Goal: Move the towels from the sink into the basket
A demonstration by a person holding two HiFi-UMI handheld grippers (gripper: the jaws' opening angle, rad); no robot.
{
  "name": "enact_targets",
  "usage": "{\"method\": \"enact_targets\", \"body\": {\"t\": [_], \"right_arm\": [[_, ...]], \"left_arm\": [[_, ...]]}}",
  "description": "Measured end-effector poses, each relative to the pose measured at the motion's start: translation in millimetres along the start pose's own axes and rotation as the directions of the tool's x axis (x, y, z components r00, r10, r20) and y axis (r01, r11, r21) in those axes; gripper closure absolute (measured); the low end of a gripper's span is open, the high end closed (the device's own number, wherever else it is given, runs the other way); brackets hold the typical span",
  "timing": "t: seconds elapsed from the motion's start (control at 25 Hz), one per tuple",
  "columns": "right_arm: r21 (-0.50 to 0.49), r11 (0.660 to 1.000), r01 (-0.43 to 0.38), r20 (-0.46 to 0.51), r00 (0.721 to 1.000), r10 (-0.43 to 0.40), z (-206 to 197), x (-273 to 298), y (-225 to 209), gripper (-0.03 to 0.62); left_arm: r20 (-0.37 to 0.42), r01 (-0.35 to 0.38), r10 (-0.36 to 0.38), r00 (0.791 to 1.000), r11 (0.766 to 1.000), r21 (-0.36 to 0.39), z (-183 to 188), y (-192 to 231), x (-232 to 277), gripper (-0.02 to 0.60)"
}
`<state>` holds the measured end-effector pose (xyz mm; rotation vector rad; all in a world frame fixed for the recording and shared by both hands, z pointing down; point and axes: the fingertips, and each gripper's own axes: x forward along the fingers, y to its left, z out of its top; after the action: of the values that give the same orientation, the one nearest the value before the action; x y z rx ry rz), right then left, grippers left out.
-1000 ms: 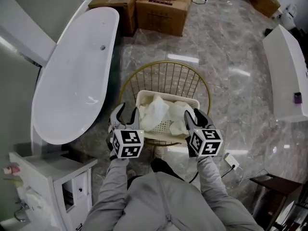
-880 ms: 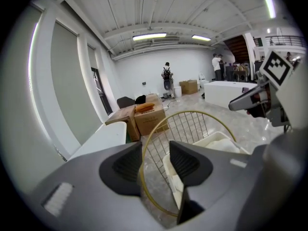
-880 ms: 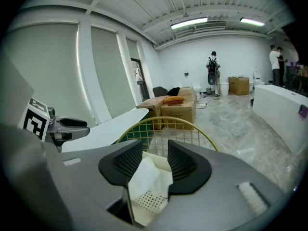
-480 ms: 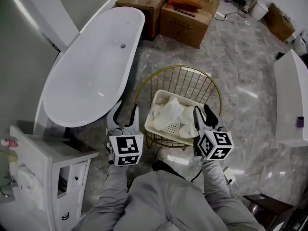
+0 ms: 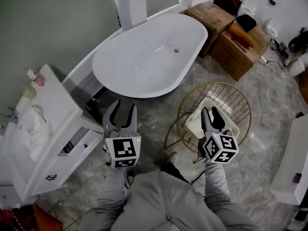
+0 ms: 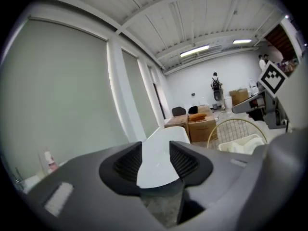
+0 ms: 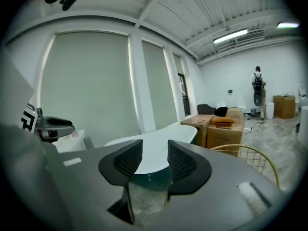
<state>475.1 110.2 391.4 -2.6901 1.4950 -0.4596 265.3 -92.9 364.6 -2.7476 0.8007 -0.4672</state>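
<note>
Behind basket (image 5: 193, 124): tub (image 5: 149, 57) & boxes (image 5: 238, 49)

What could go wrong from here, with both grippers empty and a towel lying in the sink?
1. The vanity's drawer looks pulled out beside the left gripper. A reach for the towel could catch on it.
2. A small bottle stands on the same vanity top. Dragging the towel out might tip it.
3. The basket sits in a thin wire stand by the right gripper. A careless drop could rock it.
</note>
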Motion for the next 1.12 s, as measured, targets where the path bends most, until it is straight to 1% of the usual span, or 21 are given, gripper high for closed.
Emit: {"method": "enact_targets", "body": {"t": [0.12,0.24,0.36,0.48,0.56,0.64,0.76,0.88,1.0,1.12], "right_arm": [[-0.034,0.995,-0.089,-0.002,0.996,0.089,-2.3,8.5,73.5,0.45],[-0.059,0.982,-0.18,0.004,0.984,0.18,-5.5,12.3,145.6,0.45],[-0.089,0.959,-0.27,0.004,0.963,0.271,-10.6,16.7,217.0,0.45],[-0.115,0.924,-0.364,-0.004,0.931,0.366,-17.2,18.8,288.0,0.45],[-0.135,0.89,-0.436,-0.013,0.899,0.438,-19.4,21.2,335.8,0.45],[-0.155,0.847,-0.508,-0.025,0.86,0.51,-21.0,22.8,382.0,0.45],[-0.188,0.775,-0.604,-0.045,0.793,0.608,-23.2,25.4,447.8,0.45],[-0.216,0.696,-0.685,-0.072,0.722,0.688,-29.0,25.5,504.3,0.45],[-0.235,0.608,-0.759,-0.106,0.641,0.76,-36.9,28.7,554.9,0.45],[-0.246,0.507,-0.826,-0.135,0.547,0.826,-47.9,36.5,600.8,0.45]], "left_arm": [[-0.019,-0.09,0.089,0.996,0.996,-0.025,-27.3,60.1,-47.9,0.373],[-0.044,-0.176,0.174,0.984,0.984,-0.038,-55.2,112.9,-96.9,0.373],[-0.069,-0.264,0.26,0.963,0.963,-0.048,-82.4,163.1,-145.1,0.373],[-0.101,-0.352,0.345,0.933,0.935,-0.053,-108.7,209.4,-193.4,0.373],[-0.126,-0.419,0.41,0.903,0.906,-0.057,-124.5,237.8,-225.8,0.373],[-0.154,-0.484,0.471,0.869,0.873,-0.064,-139.9,261.8,-257.8,0.373],[-0.195,-0.574,0.553,0.81,0.816,-0.071,-162.5,293.5,-299.8,0.373],[-0.234,-0.647,0.619,0.75,0.76,-0.064,-182.3,316.5,-332.8,0.373],[-0.271,-0.709,0.674,0.687,0.703,-0.05,-198.5,333.0,-357.9,0.373],[-0.309,-0.771,0.727,0.613,0.636,-0.032,-214.4,348.3,-375.6,0.373]]}}
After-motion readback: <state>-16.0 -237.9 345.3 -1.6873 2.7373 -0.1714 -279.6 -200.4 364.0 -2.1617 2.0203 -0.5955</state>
